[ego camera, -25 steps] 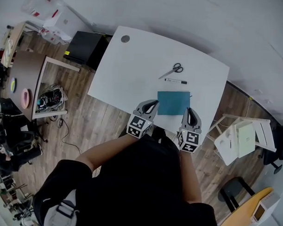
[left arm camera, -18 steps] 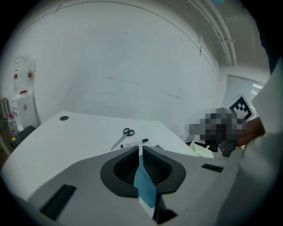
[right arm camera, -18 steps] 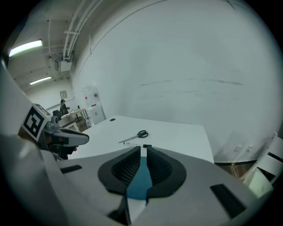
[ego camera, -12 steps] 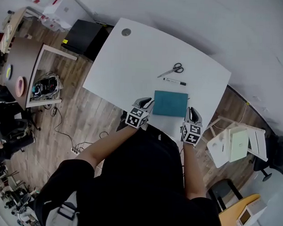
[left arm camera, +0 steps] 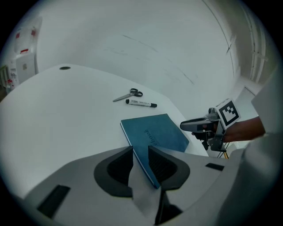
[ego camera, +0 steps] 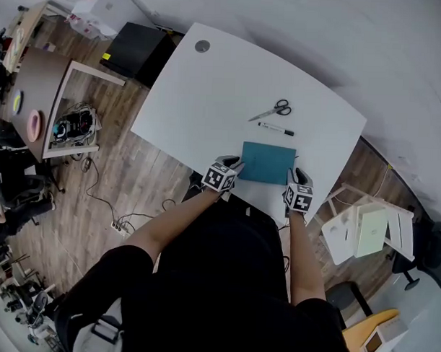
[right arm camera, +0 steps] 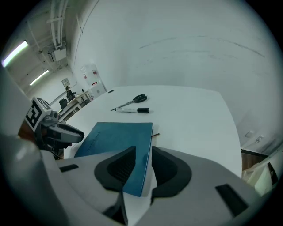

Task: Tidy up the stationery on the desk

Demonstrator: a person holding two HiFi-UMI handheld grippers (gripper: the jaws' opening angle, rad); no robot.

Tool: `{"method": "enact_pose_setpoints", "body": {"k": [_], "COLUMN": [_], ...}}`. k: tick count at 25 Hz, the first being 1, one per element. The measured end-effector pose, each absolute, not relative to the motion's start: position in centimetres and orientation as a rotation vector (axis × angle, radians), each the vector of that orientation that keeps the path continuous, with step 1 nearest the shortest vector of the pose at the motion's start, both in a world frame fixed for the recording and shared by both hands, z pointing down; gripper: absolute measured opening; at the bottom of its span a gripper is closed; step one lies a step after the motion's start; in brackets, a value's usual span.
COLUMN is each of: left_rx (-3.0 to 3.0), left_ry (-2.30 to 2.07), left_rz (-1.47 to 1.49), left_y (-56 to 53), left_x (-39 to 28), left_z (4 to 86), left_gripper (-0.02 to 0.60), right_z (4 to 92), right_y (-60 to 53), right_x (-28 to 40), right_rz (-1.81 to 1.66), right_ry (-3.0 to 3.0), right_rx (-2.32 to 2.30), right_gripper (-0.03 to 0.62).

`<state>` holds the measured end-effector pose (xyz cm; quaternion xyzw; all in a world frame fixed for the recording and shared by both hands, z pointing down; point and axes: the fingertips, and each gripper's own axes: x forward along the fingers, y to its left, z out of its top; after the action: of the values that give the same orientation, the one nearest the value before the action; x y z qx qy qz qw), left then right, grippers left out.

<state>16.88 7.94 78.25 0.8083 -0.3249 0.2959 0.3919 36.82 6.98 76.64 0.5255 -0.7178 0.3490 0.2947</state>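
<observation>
Looks like the left gripper (ego camera: 232, 164) and right gripper (ego camera: 298, 173) are parked at the notebook's (ego camera: 268, 162) two near corners so it can be picked up or squared off from both sides at once. Each has its jaws only a narrow gap apart with a notebook edge lined up in that gap, though as far as I can tell neither is pinching it. The notebook's a thin teal softcover, closed and flat near the desk's (ego camera: 209, 99) front edge, with a marker (ego camera: 275, 128) and scissors (ego camera: 272, 111) just beyond.
</observation>
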Motion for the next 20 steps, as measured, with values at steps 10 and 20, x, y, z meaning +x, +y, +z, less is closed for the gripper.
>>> {"method": "enact_pose_setpoints", "body": {"k": [10,20], "left_rx": [1.983,1.986], "left_ry": [-0.817,-0.668], "left_rz": [0.775,0.745], "left_y": [8.4,7.3], "left_x": [16.9,15.6], "left_z": [79.4,79.2], "left_gripper": [0.103,0.103], "right_z": [77.7,77.9], "right_y": [7.7,8.6], "right_x": [36.0,34.0], "right_rz": [0.957,1.058], "right_ry": [-1.903,-1.850], "right_rx": [1.357,1.385], "right_gripper": [0.103,0.114]}}
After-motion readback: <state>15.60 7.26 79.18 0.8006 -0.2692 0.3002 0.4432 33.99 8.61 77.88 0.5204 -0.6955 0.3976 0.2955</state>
